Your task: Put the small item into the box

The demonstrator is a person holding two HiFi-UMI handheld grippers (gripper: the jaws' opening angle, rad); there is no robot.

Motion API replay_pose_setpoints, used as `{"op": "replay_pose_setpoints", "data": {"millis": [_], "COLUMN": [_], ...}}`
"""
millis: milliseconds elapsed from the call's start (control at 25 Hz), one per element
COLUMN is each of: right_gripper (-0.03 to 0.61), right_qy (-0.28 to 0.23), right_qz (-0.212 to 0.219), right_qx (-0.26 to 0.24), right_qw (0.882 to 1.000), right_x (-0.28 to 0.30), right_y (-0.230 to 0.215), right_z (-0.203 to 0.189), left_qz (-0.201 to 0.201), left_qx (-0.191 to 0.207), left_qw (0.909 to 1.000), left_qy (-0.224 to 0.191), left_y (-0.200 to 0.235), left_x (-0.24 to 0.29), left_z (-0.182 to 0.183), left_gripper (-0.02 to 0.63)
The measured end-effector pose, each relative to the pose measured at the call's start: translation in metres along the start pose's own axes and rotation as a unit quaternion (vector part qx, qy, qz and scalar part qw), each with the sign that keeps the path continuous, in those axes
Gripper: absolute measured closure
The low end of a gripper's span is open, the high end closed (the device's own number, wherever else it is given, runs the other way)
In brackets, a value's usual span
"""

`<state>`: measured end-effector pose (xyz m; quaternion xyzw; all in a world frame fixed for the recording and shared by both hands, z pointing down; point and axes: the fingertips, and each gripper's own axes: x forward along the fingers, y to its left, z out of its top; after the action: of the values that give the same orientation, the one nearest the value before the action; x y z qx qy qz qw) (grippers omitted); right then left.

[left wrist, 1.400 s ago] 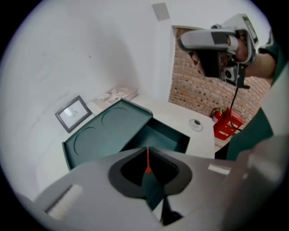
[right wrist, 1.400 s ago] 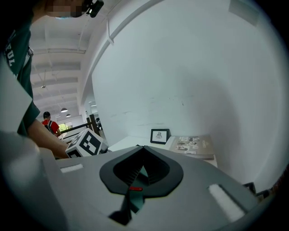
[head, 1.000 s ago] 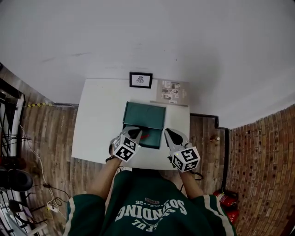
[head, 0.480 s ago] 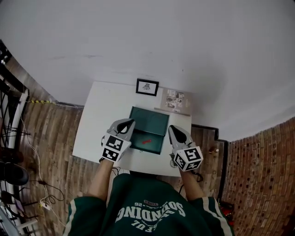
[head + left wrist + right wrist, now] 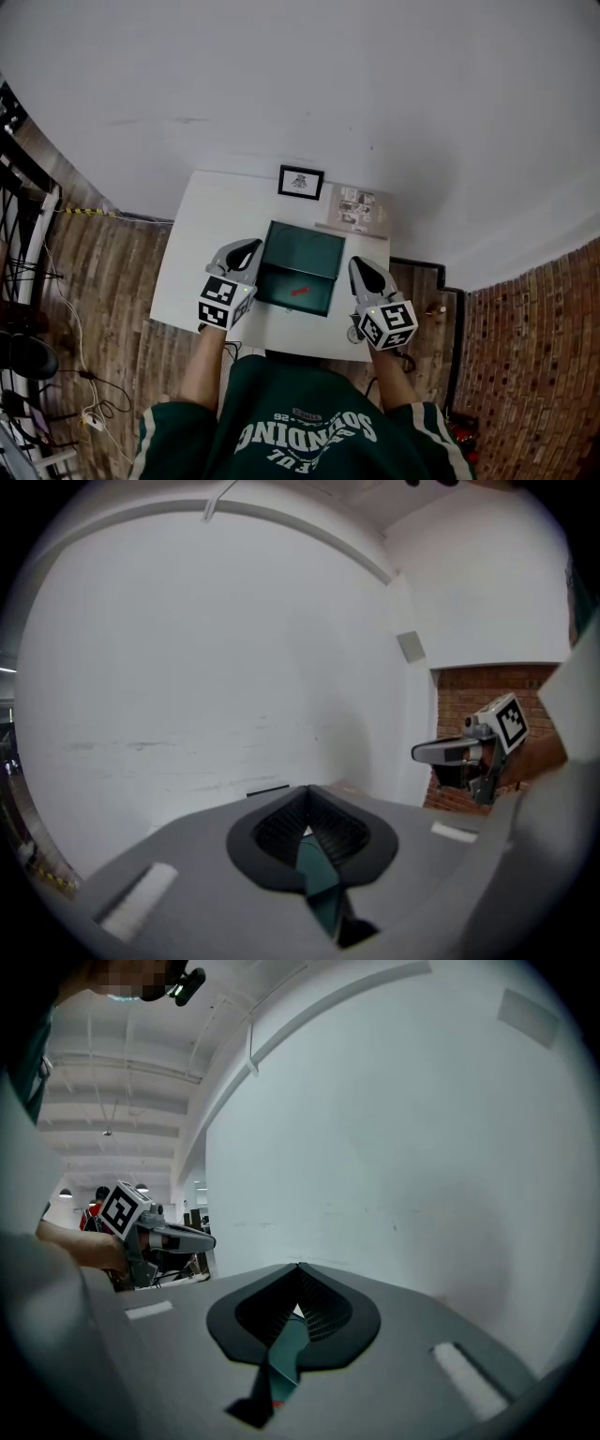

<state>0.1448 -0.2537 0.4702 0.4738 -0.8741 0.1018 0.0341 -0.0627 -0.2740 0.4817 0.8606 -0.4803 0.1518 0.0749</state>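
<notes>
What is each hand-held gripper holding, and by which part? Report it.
Nothing. The left hand-held gripper and right hand-held gripper both have jaws together, empty. The red item lies in the box.

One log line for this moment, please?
box open | red item inside | left gripper shut, left of box | right gripper shut, right of box

A white desk [image 5: 202,234] stands against a plain white wall [image 5: 300,84] on a floor of brown wooden planks [image 5: 103,281]. A brick wall [image 5: 534,366] rises at the right. At the desk's far edge stand a small black-framed picture [image 5: 300,182] and, beside it, a printed sheet [image 5: 354,206]. Cables [image 5: 56,375] trail across the floor at the left. The right gripper view shows a white beamed ceiling [image 5: 122,1082].
</notes>
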Motion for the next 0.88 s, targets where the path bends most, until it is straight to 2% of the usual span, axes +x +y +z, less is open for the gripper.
{"op": "replay_pose_setpoints", "data": {"millis": [440, 880], "right_gripper": [0.577, 0.577], "right_qy": [-0.003, 0.000], "right_qz": [-0.004, -0.002], "right_qx": [-0.002, -0.001], "right_qw": [1.000, 1.000], "right_x": [-0.006, -0.009], "right_y": [0.007, 0.007], "right_z": [-0.002, -0.004], "left_qz": [-0.021, -0.032], "left_qx": [-0.012, -0.013], "left_qw": [0.9993, 0.9989], "left_qy": [-0.027, -0.032], "left_y": [-0.008, -0.017], "left_x": [-0.005, -0.001], "left_z": [0.008, 0.009], "left_gripper": [0.561, 0.561]}}
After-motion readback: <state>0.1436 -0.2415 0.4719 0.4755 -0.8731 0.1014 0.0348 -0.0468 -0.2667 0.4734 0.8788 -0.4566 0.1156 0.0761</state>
